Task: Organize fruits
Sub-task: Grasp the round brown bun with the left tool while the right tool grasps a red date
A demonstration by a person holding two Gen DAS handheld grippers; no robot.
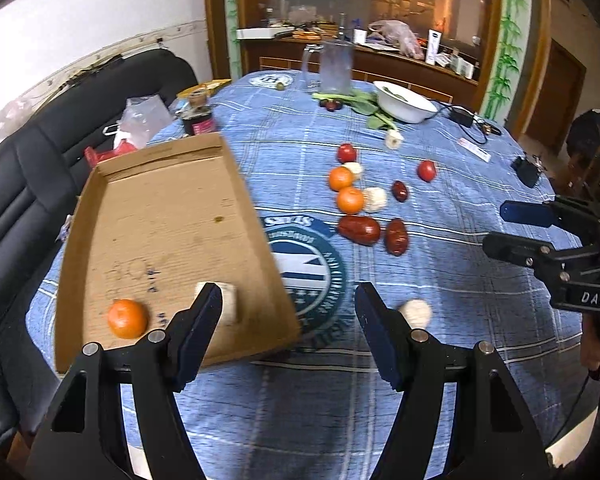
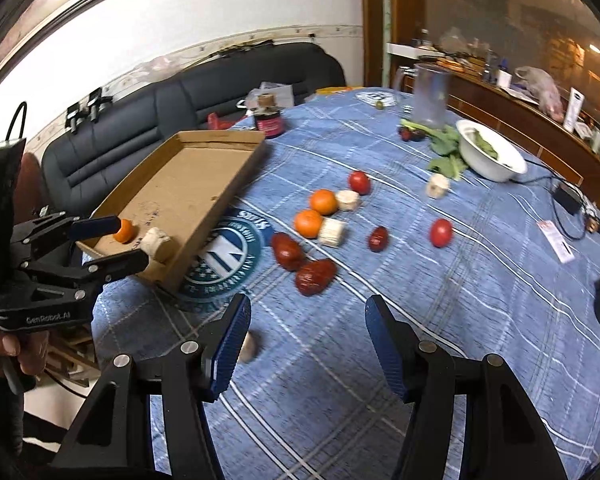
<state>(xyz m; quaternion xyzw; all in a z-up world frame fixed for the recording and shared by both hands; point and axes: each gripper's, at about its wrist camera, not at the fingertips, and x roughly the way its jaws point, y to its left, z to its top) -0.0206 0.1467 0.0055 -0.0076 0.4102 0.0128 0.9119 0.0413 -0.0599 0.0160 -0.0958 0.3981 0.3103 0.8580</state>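
Observation:
A cardboard tray (image 1: pixel 168 208) (image 2: pixel 188 184) lies on the left of the blue tablecloth. An orange (image 1: pixel 127 319) (image 2: pixel 124 231) and a white chunk (image 1: pixel 230 304) (image 2: pixel 158 242) sit in its near end. My left gripper (image 1: pixel 288 300) (image 2: pixel 130 242) hangs open over the tray's near corner, with nothing between its fingers. My right gripper (image 2: pixel 306 308) (image 1: pixel 496 227) is open and empty above the cloth. Another white chunk (image 2: pixel 248 346) (image 1: pixel 416 312) lies beside it. Further out lie two oranges (image 2: pixel 323 201), white chunks (image 2: pixel 332 232), dark red dates (image 2: pixel 315 276) and red tomatoes (image 2: pixel 441 232).
A white bowl (image 1: pixel 404 100) with greens, a glass mug (image 1: pixel 334 66) and a dark jar (image 1: pixel 198 120) stand at the table's far side. A charger with cables (image 1: pixel 464 116) lies at the right. A black sofa (image 1: pixel 20 184) runs behind the tray. A person's hand (image 2: pixel 4 348) grips the left gripper's handle.

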